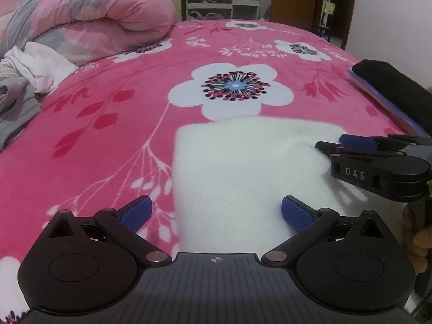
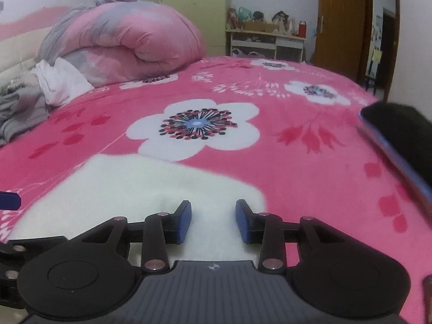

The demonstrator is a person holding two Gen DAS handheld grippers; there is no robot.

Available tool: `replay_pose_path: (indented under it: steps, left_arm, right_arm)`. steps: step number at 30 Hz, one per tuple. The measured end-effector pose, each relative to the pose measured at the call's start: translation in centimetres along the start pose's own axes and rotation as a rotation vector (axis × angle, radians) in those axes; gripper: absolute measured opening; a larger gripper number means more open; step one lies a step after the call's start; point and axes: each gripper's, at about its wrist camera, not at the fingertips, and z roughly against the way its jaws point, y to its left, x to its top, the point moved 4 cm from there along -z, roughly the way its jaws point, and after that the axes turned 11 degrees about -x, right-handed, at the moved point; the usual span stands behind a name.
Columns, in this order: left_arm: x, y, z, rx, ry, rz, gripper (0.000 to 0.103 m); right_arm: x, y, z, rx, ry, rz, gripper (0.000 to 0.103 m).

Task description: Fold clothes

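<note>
White folded garment (image 1: 243,167) flat on bed (image 1: 108,135), just ahead of both grippers. Left gripper (image 1: 216,213) fingers spread wide, empty; right gripper (image 2: 213,221) fingers part-open, gripping nothing, nearer its edge.

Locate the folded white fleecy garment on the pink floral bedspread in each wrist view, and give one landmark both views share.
Left wrist view: the folded white fleecy garment lies low and right of centre.
Right wrist view: the garment lies low and left of centre.
Shared landmark: the large white flower with a dark, blue-centred middle, printed just beyond the garment.
</note>
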Motion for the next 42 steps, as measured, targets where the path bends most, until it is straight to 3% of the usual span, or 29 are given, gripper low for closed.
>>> replay_pose_path:
  steps: [3, 42]
  left_arm:
    - [-0.1, -0.2, 0.1, 0.005, -0.001, -0.002, 0.103]
    - [0.0, -1.2, 0.3, 0.087, 0.003, -0.02, 0.103]
  right_arm:
    - [-0.1, 0.5, 0.2, -0.02, -0.008, 0.033, 0.039]
    - [-0.6, -1.4, 1.0, 0.06, -0.058, -0.113, 0.042]
